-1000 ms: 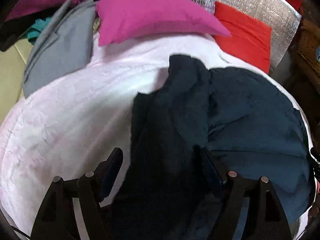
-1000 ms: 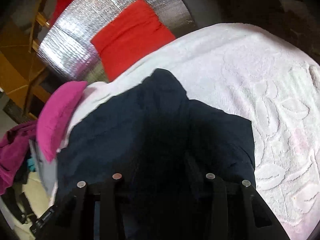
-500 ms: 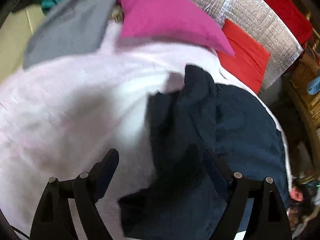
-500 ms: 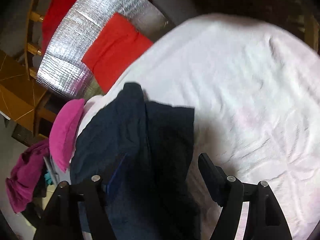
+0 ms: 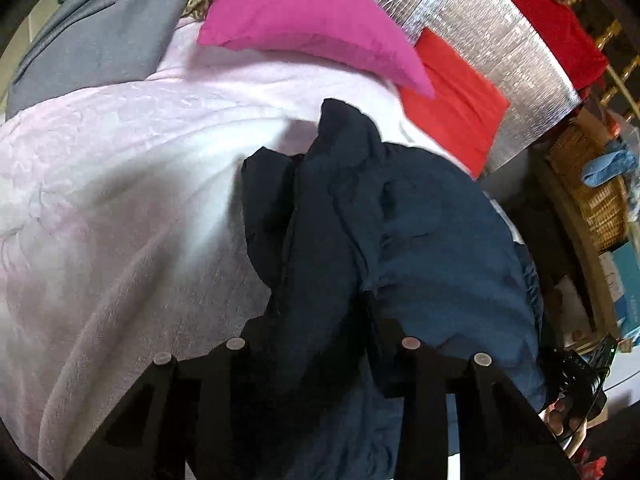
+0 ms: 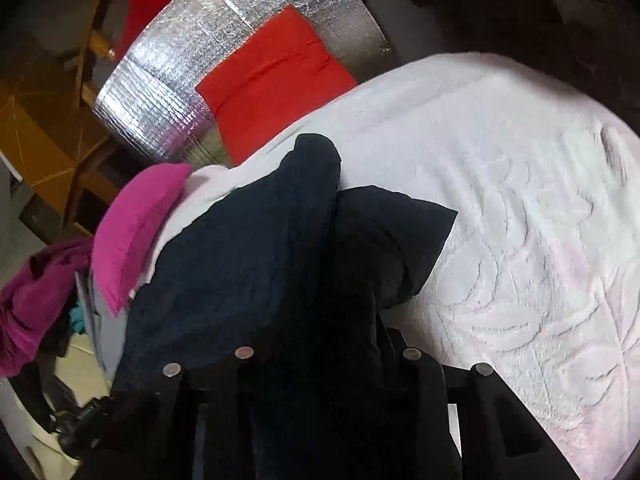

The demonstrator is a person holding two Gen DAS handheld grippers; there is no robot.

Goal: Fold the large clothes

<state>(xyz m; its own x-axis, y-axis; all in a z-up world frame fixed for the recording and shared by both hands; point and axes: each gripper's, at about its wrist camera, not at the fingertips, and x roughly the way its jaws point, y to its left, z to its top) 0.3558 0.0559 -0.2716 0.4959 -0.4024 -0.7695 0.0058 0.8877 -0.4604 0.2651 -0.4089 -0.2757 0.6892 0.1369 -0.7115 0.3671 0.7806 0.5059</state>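
Garment: a dark navy garment [image 5: 420, 216] lies bunched on the bed's pale pink textured blanket [image 5: 120, 184], with a raised fold running up its middle toward the head of the bed. In the left wrist view it fills the right half of the bed and reaches the bed's right edge.
Left gripper: the left gripper [image 5: 320, 320] has just been closing; its jaws stand narrowed with a thick ridge of the navy cloth bunched between them, and the pads appear to press on it.
Right gripper: the right gripper [image 6: 324, 332] has likewise just been closing; dark cloth fills the gap between its jaws, apparently pinched there.
Head of bed: a magenta pillow [image 5: 304, 16] lies across the top, a red cushion [image 5: 452, 112] just beside it, leaning on a silver quilted foil panel [image 5: 492, 40].
Left corner: a grey folded cloth [image 5: 100, 32] rests at the bed's far left corner.
Beside bed: a wicker basket [image 5: 592, 184] stands off the right edge.
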